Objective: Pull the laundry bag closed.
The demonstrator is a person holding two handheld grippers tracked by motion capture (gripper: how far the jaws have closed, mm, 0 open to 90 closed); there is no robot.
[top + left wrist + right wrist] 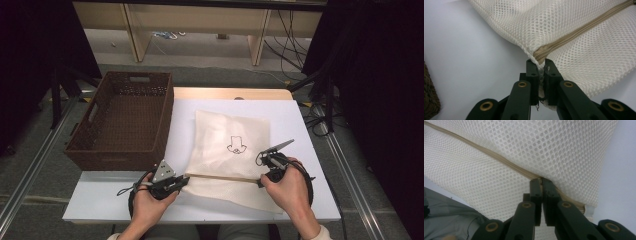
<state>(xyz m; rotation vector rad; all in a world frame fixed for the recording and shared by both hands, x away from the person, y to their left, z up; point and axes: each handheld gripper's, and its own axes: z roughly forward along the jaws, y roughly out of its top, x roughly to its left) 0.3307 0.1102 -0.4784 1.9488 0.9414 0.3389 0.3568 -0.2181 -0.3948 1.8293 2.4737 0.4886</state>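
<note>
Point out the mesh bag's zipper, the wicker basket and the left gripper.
zipper (574,35), left gripper view, middle of the tan tape
wicker basket (125,116), high view, bare woven floor
left gripper (542,66), left gripper view, between jaw tips

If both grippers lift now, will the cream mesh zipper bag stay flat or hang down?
Probably it hangs down: the cream mesh zipper bag looks like thin, soft netting lying limp on the white table. It seems light, being flat. The left gripper and right gripper pinch only the zipper line, so the middle would likely sag.
</note>
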